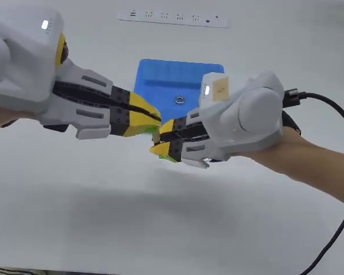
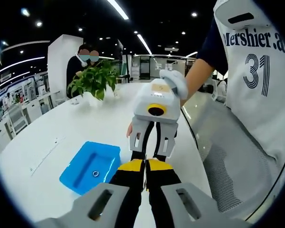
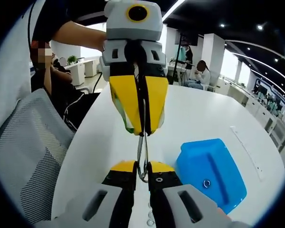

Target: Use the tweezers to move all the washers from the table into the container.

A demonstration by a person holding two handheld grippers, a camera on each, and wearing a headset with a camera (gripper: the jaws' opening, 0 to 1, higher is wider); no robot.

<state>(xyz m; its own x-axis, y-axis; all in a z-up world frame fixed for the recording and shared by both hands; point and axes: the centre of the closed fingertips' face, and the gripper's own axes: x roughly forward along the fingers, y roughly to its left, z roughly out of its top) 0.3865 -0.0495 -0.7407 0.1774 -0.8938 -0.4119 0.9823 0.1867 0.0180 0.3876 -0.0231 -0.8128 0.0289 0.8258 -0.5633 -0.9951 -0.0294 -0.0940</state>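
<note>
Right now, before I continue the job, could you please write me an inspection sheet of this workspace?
Surface: white table, smooth.
Job's things: blue container holds one washer; tweezers span between both grippers; small rings, perhaps washers, lie on the table below the right gripper's jaws.
Clutter: nothing seen.
Grippers: left gripper shut on the tweezers; right gripper has the tweezers' end between its jaws, grip cannot be told.
Cables: black cable leaves the right gripper; power strip at the far edge.
Surroundings: potted plant, mesh chair, people in an open office.
</note>
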